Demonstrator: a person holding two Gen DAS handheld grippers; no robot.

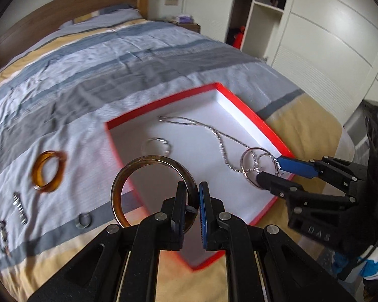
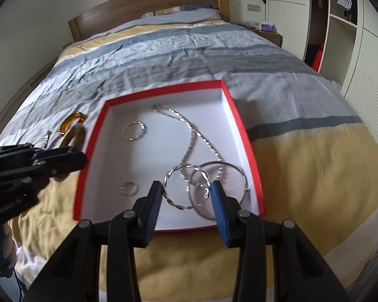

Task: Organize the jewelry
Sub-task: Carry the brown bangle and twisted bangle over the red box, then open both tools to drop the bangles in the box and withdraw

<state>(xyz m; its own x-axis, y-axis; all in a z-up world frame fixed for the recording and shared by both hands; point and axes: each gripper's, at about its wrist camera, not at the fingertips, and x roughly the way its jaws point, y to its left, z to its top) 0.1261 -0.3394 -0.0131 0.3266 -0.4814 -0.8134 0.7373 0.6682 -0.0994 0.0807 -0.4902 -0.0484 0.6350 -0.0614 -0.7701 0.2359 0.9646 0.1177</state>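
A red-rimmed box (image 1: 163,99) (image 2: 163,90) with a white floor lies on the bed. In it are a silver chain (image 1: 221,138) (image 2: 191,136), a small silver hoop (image 1: 157,146) (image 2: 134,130), a clear ring (image 2: 129,188) and a thin large hoop (image 2: 239,173). My left gripper (image 1: 192,196) (image 2: 63,156) is shut on a brownish translucent bangle (image 1: 118,183) (image 2: 74,132), held just left of the box's near left wall. My right gripper (image 2: 186,188) (image 1: 268,167) hovers over the box's near right corner, shut on a twisted silver bangle (image 2: 167,176) (image 1: 277,161).
On the striped bedspread left of the box lie an amber bangle (image 1: 49,171) (image 2: 71,120), a small ring (image 1: 84,220), a short silver piece (image 1: 20,207) and a dark chain piece (image 1: 0,231). A white wardrobe (image 1: 315,37) stands to the right.
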